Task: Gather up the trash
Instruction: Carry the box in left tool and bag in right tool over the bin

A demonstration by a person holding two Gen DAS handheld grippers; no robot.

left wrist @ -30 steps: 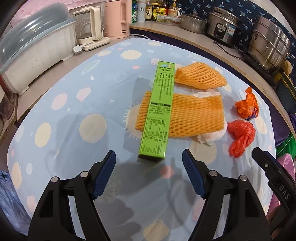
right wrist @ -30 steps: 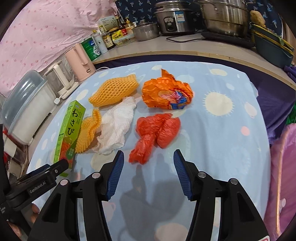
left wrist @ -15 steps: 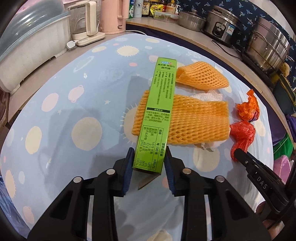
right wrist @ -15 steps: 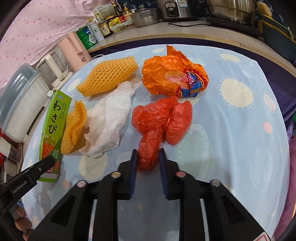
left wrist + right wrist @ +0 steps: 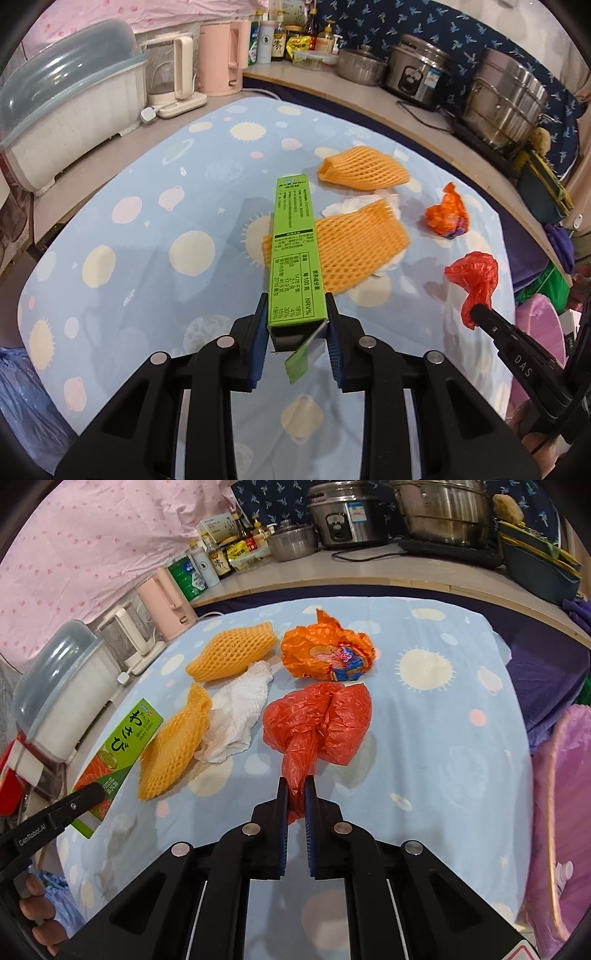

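A: Where's the green wasabi box (image 5: 295, 258)?
B: Its open near end is pinched between the blue pads of the left claw (image 5: 297, 332), its far end reaching out over the nearer orange foam net (image 5: 362, 247).
A: And the red plastic bag (image 5: 321, 720)?
B: Its twisted tail is squeezed in the right claw (image 5: 296, 801), jaws nearly pressed together; the bulk lies on the table's blue cloth (image 5: 436, 738).
A: What's around?
B: A white paper towel (image 5: 240, 712) beside the bag, a second foam net (image 5: 232, 653) and a crumpled orange wrapper (image 5: 325, 653) beyond.
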